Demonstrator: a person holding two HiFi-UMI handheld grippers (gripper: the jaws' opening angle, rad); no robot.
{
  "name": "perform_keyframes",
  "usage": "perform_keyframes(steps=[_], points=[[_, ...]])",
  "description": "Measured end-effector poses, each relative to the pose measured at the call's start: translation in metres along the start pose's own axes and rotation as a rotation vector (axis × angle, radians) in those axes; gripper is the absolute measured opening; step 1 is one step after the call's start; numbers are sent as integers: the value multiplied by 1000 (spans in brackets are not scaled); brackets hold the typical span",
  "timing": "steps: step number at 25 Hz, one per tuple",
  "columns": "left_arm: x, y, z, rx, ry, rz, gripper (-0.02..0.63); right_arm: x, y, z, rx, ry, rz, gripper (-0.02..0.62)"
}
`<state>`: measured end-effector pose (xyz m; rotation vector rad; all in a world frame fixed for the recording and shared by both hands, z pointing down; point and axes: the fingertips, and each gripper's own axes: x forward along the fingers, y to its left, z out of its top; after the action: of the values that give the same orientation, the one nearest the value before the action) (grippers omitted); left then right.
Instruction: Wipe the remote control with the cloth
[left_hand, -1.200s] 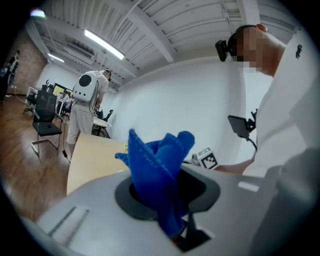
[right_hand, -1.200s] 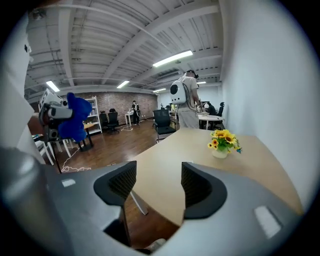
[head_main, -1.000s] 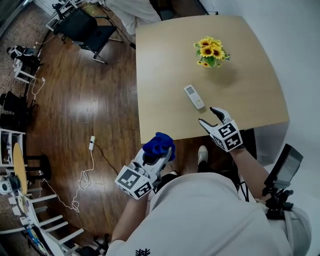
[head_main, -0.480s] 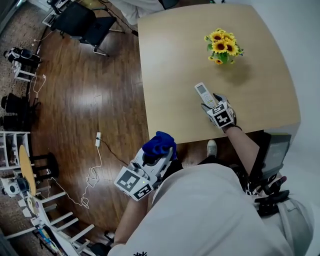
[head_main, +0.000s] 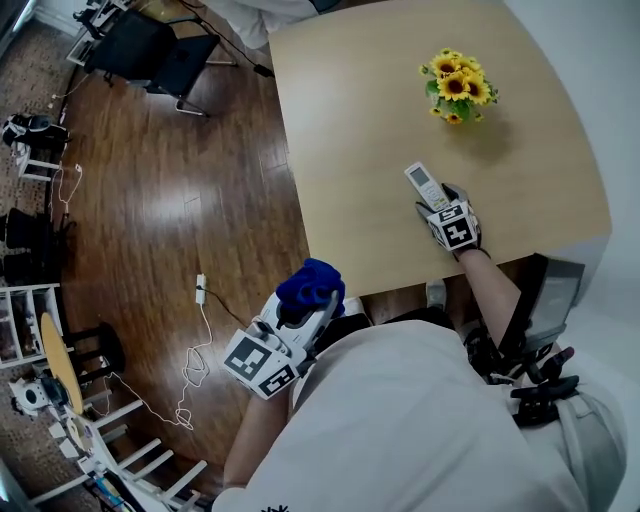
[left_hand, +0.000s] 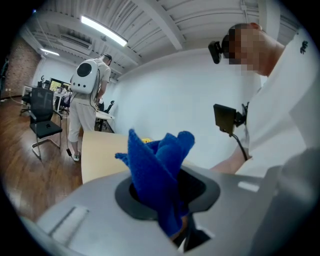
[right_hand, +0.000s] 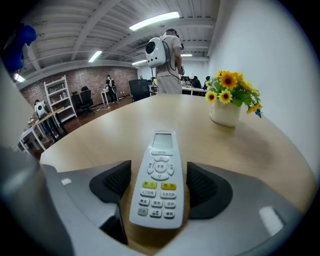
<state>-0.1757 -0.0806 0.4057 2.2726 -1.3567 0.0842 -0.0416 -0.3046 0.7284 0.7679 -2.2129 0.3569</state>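
A pale wooden tabletop (head_main: 380, 120) stands over a dark plank floor (head_main: 180, 200) in an open office, with a white pot of yellow sunflowers (head_main: 458, 86) towards its far side. The white remote control (head_main: 423, 187) lies flat and keys-up on the tabletop, short of the flowers. The right tongs (head_main: 438, 200) sit low around its near end, their dark pads parted, with the remote control between them and a sliver of gap on each side. The print on its keys is too small to read. The left tongs (head_main: 316, 305), held off the tabletop's near-left corner over the floor, are clamped on a bunched blue cloth (head_main: 309, 284). A second ago the right tongs were by the tabletop's near edge, well short of the remote control, while the left tongs have hardly moved.
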Motion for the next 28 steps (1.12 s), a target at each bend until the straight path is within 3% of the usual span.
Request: perform_keyframes(steps=[2,5,10,15,21,28], points=[[3,8,0,1,9,-13,112,2,-3,0,-22,-26,8,331],[7,21,-11,7,18,-32,112,10,0,-4,-57,-46,18,261],[17,19,-8,18,4,-58,112,10,-6,-11,0,-12,61,258],[22,28,-9,12,-30,-49,112,-12,-1,6,-3,-32,102,256],[32,10,9,57,-67,-84,112,-91,47,54,-218,-59,264,256],[102,-50,45,214,-62,-257,111,-184,97,107,-458,-107,428,256]])
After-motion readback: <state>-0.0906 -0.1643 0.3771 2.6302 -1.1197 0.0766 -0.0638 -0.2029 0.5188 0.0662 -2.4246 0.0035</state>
